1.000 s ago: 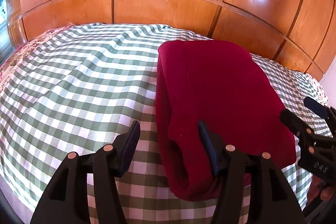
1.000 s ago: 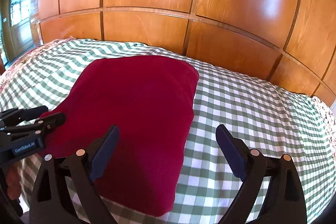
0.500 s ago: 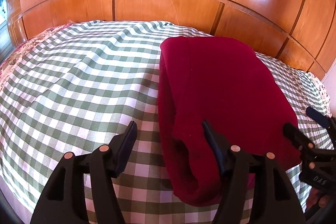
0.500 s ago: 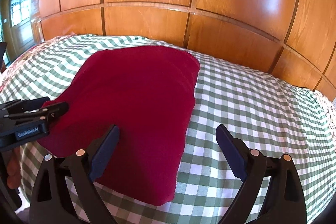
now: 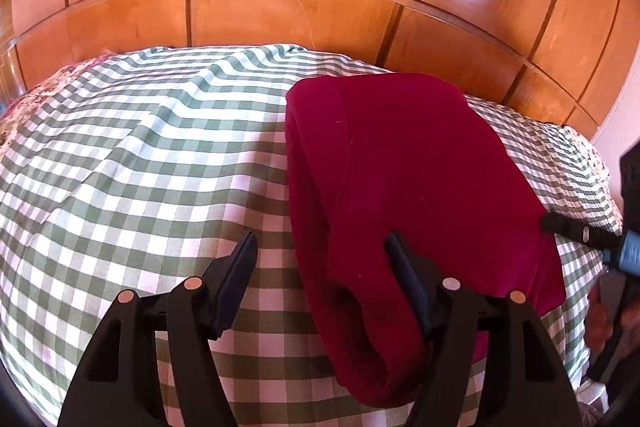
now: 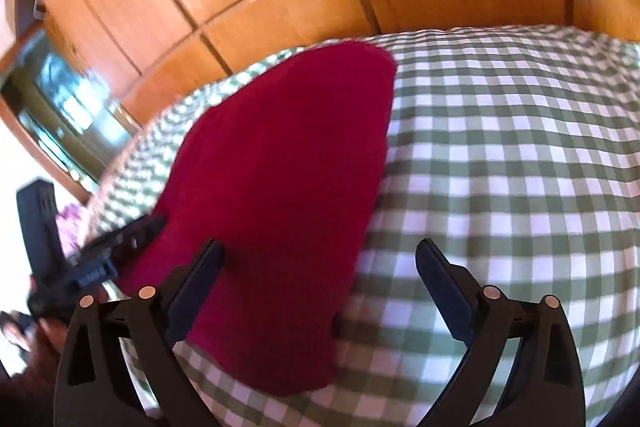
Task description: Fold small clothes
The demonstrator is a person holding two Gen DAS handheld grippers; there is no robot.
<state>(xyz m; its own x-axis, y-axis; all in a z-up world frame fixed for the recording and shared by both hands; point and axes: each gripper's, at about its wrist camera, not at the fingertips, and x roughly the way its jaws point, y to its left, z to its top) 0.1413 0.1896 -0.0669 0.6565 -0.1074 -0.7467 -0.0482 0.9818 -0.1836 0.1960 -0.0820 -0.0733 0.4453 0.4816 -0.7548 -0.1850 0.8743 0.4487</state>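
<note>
Folded red garment lies on checkered bed before wood panels. Left hand-held gripper and right hand-held gripper: both spread wide, empty.

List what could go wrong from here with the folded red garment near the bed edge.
1. The red garment lies folded, with its near end at the edge of the checked bedspread; a nudge might slide it off.
2. The left gripper is open, one finger over the rolled fold; closing could bunch the layers.
3. The right gripper, open and blurred, straddles the garment's edge and might snag it.

right gripper tilted, swung rightward
</note>
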